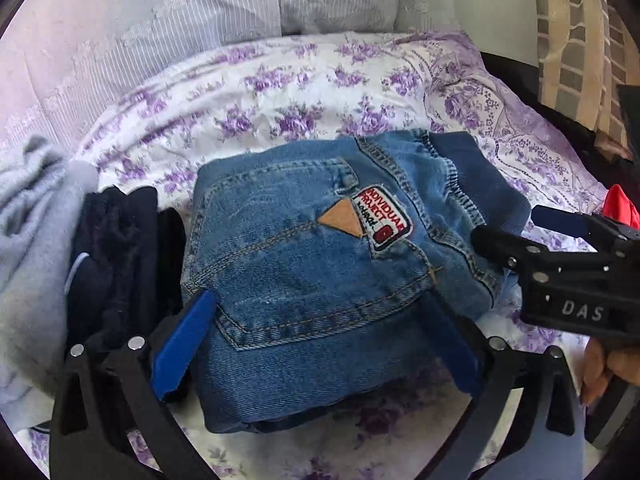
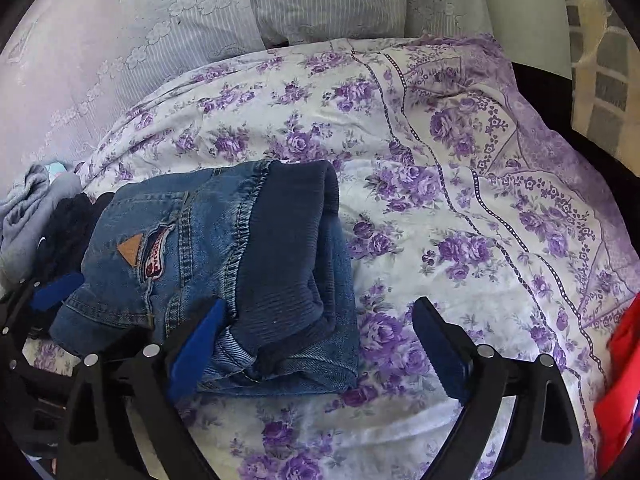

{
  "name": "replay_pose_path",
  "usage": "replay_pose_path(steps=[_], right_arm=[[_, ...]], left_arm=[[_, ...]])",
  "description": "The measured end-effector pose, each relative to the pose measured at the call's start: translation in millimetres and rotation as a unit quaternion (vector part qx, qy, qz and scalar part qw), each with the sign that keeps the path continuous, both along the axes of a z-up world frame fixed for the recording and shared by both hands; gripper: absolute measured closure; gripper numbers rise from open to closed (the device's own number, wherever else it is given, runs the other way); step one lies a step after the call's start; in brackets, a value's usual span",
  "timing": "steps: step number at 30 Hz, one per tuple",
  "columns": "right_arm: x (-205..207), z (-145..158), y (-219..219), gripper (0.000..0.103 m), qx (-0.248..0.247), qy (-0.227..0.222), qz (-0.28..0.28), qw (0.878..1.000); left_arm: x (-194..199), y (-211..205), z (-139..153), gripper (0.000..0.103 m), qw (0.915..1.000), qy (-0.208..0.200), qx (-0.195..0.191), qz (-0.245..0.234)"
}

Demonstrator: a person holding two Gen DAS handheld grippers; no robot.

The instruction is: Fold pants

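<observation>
Both pairs of fingers stand spread wide and grip nothing. In the left wrist view my left gripper (image 1: 320, 332) straddles the near part of the folded jeans (image 1: 320, 232); the blue pad (image 1: 180, 348) on the left finger lies along the denim's left edge at the lower left of the frame, and I cannot tell whether it touches. The right finger's pad sits low on the jeans' right side. Nothing is pinched between them.

My right gripper (image 2: 324, 344) fills the bottom of the right wrist view. Its left pad (image 2: 196, 352) lies against the near end of the jeans (image 2: 224, 256), at the dark ribbed waistband (image 2: 288, 248), while the other finger hangs over the bare floral bedsheet (image 2: 460, 200), well clear of the cloth.

The jeans are a compact folded bundle in the middle of the left wrist frame, back pocket up, with a tan triangle patch (image 1: 340, 222) and a stitched label (image 1: 384, 216) beside it. Just left of them lies a dark garment (image 1: 116, 256), and beyond that a grey one (image 1: 32, 216). Pale pillows (image 1: 200, 4) line the top of the frame. A red cloth (image 2: 620, 380) shows at the lower right edge of the right wrist view.
</observation>
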State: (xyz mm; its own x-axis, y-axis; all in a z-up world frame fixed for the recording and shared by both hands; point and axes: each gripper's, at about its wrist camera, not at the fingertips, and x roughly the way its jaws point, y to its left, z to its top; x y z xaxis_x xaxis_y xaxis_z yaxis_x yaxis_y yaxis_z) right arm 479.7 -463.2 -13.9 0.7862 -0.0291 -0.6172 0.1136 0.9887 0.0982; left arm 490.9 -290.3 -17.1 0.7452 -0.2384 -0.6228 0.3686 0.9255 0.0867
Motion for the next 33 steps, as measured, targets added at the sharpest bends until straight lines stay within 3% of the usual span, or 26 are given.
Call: replay_pose_path(steps=[5, 11, 13, 16, 21, 24, 33], right_arm=[[-52, 21, 5, 0.006, 0.022, -0.051, -0.023, 0.998], [-132, 21, 33, 0.004, -0.022, -0.039, -0.063, 0.997], [-153, 18, 42, 0.004, -0.018, -0.046, -0.066, 0.997], [-170, 13, 56, 0.004, -0.009, -0.057, -0.049, 0.997], [-170, 13, 72, 0.004, -0.035, -0.069, -0.004, 0.997], [-171, 13, 73, 0.004, -0.031, -0.069, 0.004, 0.997], [-169, 10, 76, 0.004, -0.034, -0.055, 0.007, 0.998]], left_arm=[[-49, 7, 30, 0.005, 0.9995, -0.025, -0.017, -0.003], [-122, 14, 49, 0.005, 0.9985, -0.054, 0.011, -0.003], [-142, 24, 49, 0.005, 0.9983, -0.058, 0.000, 0.006], [-169, 51, 46, 0.005, 0.9953, -0.076, -0.047, 0.037], [-167, 72, 50, 0.005, 0.9919, -0.086, -0.065, 0.068], [-155, 81, 46, 0.005, 0.9919, -0.056, -0.093, 0.066], [-144, 78, 30, 0.005, 0.9947, -0.020, -0.076, 0.067]])
